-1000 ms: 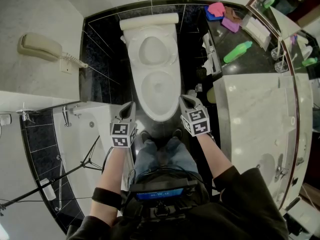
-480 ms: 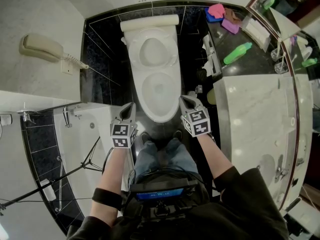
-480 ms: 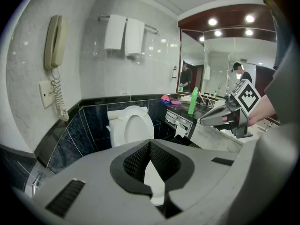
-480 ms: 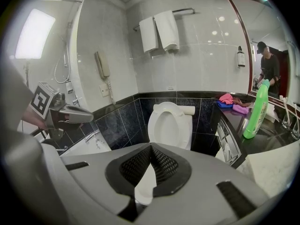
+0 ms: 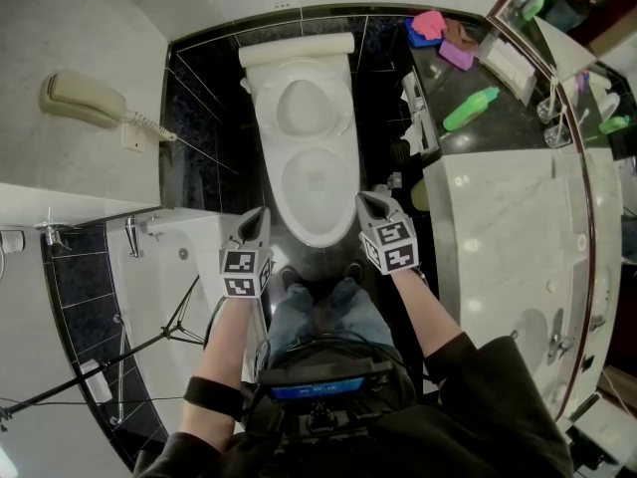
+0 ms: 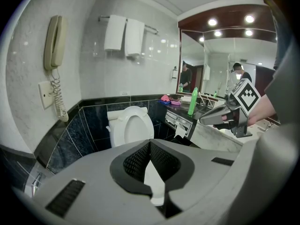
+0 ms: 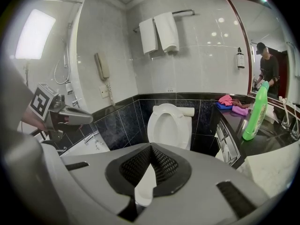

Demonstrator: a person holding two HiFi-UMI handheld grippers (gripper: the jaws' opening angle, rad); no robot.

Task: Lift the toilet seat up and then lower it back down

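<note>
One toilet seat (image 5: 344,103) stands raised; long axis upright.

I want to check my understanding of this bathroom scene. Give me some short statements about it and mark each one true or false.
1. The left hand-held gripper and the right hand-held gripper are both shut and empty. True.
2. The toilet seat stands raised. True.
3. The right hand-held gripper touches the toilet seat. False: it is apart from it, beside the front of the bowl.
4. The green bottle lies on the floor. False: it stands on the dark counter.
5. A telephone hangs on the wall. True.
</note>
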